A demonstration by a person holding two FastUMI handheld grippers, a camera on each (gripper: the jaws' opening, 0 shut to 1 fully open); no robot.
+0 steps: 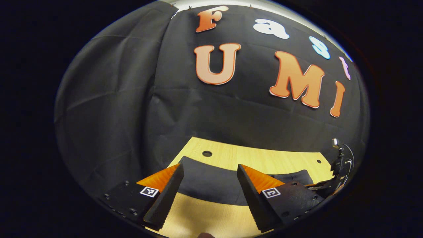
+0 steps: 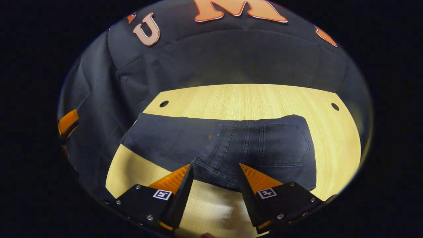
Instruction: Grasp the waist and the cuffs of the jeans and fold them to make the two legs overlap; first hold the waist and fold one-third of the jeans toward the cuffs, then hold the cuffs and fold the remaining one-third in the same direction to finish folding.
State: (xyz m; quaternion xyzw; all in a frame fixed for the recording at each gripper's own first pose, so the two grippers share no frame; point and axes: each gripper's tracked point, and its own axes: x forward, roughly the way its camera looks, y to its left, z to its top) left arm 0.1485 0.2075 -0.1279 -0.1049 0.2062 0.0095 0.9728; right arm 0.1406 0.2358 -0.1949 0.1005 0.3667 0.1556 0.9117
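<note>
The jeans (image 2: pixel 231 148) lie flat on the wooden tabletop (image 2: pixel 257 99), already doubled lengthwise so that one leg rests over the other; a back pocket (image 2: pixel 284 145) faces up at the waist end. Judging from how they lie, the leg-over-leg fold is done, while neither of the two one-third folds has begun: the garment looks stretched out at full length with no layer turned back. In the right gripper view the long axis runs across the picture from 3 o'clock to 9 o'clock, the waist toward 3 o'clock and the legs trailing off toward 9 o'clock, where they reach the tabletop's edge near a round hole (image 2: pixel 164 103); the cuffs themselves are too dark to pick out. The right gripper (image 2: pixel 215 170) hangs just above the near hem of the seat area, its fingers spread apart and holding nothing. In the left gripper view the left gripper (image 1: pixel 209 170) is likewise spread wide and empty, facing the dark band of leg fabric (image 1: pixel 211 185) that crosses the tabletop (image 1: pixel 264 158) from 9 to 3 o'clock, close to it but apart. The other gripper (image 1: pixel 337 172) appears at about 4 o'clock in that view. What is left, I judge, is taking the waist and carrying it a third of the way toward the cuffs, then the cuff fold.
</note>
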